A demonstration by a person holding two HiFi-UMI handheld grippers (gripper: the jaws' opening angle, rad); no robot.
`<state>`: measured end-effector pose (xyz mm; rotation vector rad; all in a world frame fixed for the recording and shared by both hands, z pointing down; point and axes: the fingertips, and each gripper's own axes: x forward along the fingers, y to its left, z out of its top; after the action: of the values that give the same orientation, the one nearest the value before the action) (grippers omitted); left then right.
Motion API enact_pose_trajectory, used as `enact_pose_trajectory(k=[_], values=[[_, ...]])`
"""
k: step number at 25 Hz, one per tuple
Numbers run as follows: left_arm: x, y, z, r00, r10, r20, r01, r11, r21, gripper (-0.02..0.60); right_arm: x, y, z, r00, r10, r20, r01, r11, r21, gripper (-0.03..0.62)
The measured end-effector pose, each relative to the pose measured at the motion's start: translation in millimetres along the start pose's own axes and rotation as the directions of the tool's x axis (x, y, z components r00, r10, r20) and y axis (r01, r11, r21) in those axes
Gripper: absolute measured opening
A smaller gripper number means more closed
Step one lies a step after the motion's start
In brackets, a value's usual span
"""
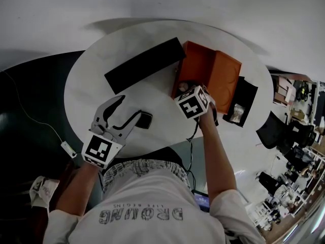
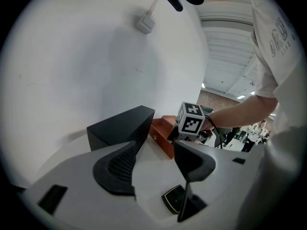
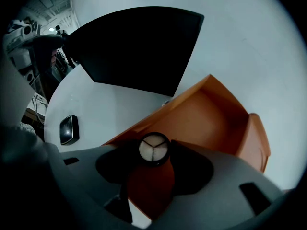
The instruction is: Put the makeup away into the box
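Shows a round white table bearing an open orange box toward its far right edge, a long black box toward its far left edge, and 1 square compact close to its near edge. Finds the right gripper pointing steeply down, jaws clamped from 2 sides on a round black pot with a pale 3-part lid. Places that pot over the orange box's nearest corner, about level with the rim; cannot tell whether wholly inside the walls. Calls, by this reading, for a slight carry toward the box's bare floor, then a short descent and release; being round, needs no turning. Finds the left gripper low over the near edge, jaws apart and empty. Puts the square compact flat on the table just beside the tip of its right-hand jaw, ahead and slightly right of the gap, not within it. Makes the left gripper the nearer of the 2 to that compact, the right one well apart; probably requires a small shift before closing.
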<state>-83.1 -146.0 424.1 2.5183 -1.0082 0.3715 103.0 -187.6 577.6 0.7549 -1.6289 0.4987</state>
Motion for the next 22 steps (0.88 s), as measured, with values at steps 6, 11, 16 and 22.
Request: enact_pose_trajectory(k=[6, 11, 16, 22], values=[[3, -6, 0, 1.0, -0.024, -0.004, 0.024, 1.0, -0.002, 0.27, 3, 4, -1, 0.998, 0.018, -0.065, -0.02, 0.999, -0.029, 0.227], [1, -3, 0, 1.0, -0.015, -0.008, 0.015, 1.0, -0.008, 0.27, 7, 3, -2, 0.994, 0.028, -0.101, -0.032, 0.999, -0.042, 0.227], [-2, 0, -1, 1.0, -0.01, -0.007, 0.01, 1.0, -0.001, 0.27, 11, 4, -1, 0.992, 0.038, -0.122, -0.045, 0.997, -0.058, 0.233], [-5, 0, -1, 1.0, -0.007, -0.009, 0.007, 1.0, 0.001, 0.27, 10, 4, 1, 0.994, 0.026, -0.103, -0.032, 0.998, -0.06, 0.245]])
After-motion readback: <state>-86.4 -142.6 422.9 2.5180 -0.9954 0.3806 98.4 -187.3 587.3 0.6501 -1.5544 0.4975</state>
